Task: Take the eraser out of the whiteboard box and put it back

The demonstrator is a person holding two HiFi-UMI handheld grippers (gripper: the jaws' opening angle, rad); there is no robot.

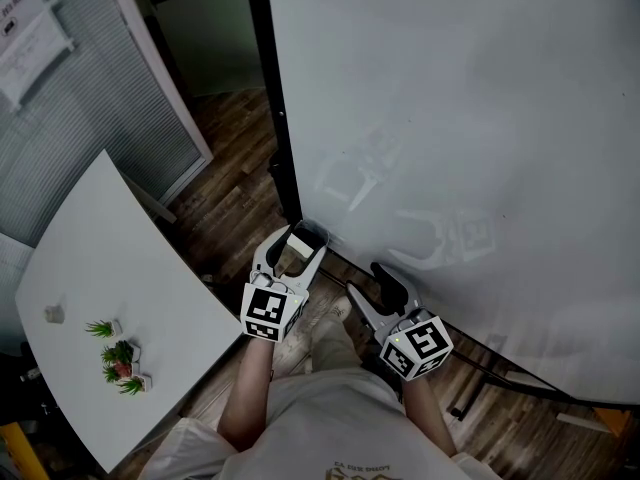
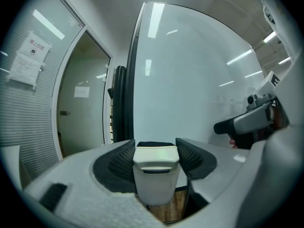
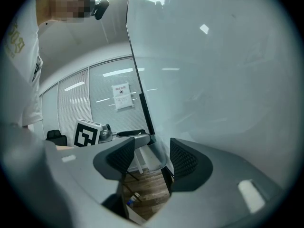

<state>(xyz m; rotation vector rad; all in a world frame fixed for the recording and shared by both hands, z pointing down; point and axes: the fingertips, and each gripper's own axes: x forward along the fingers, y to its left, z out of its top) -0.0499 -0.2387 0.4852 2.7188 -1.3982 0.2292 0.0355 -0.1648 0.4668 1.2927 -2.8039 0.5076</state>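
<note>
A white eraser [image 1: 297, 253] sits between the jaws of my left gripper [image 1: 293, 240], which is shut on it. It is held at the whiteboard's [image 1: 450, 118] lower left corner, over a small dark-rimmed box [image 1: 312, 233]. In the left gripper view the eraser [image 2: 156, 175] fills the gap between both ribbed pads [image 2: 121, 163]. My right gripper [image 1: 372, 286] hovers just right of the left one, close to the board, open with nothing in it. In the right gripper view only floor and a clear box [image 3: 154, 156] show between its jaws.
A white table [image 1: 110, 268] with small potted plants [image 1: 120, 358] stands to the left. Behind it are a blinds-covered glass partition [image 1: 70, 88] and a doorway [image 2: 83, 113]. The whiteboard's black frame post [image 1: 270, 98] and stand foot [image 1: 500, 368] rest on wooden floor.
</note>
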